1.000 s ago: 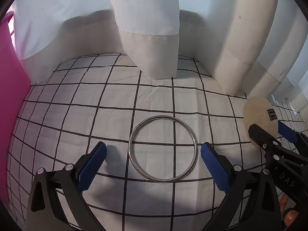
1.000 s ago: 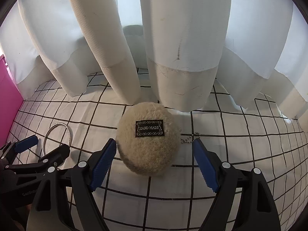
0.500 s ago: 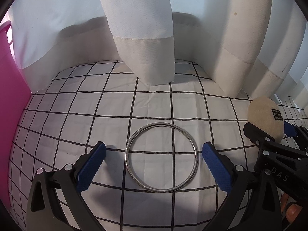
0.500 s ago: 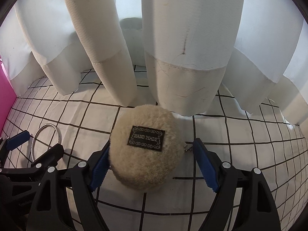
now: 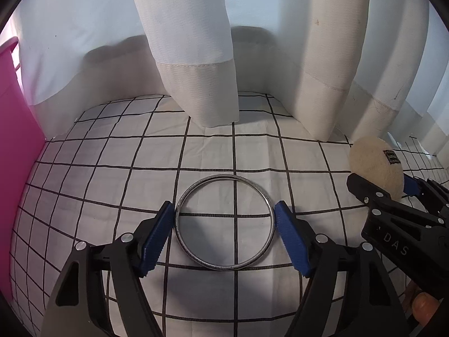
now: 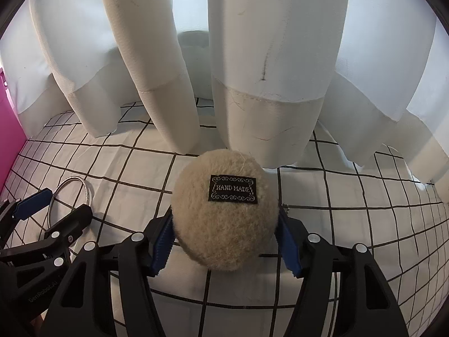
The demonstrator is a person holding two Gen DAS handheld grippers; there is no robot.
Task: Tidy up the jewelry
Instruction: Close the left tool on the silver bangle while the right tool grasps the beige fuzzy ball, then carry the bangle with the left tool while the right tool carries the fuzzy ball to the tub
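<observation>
Far ahead, we meet white curtain folds (image 5: 196, 64) resting on the grid-checked cloth (image 5: 112, 174), closing that side. On the left a pink bin wall (image 5: 16, 146) blocks us. Between bangle (image 5: 224, 221) and fuzzy round pouch (image 6: 224, 213) the cloth lies open.

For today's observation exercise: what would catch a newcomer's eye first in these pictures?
A fluffy cream pouch with a black "HAND MADE" label sits on the checked cloth, between the closing fingers of the right claw. To its left, a silver bangle lies flat between the closing fingers of the left claw.
</observation>
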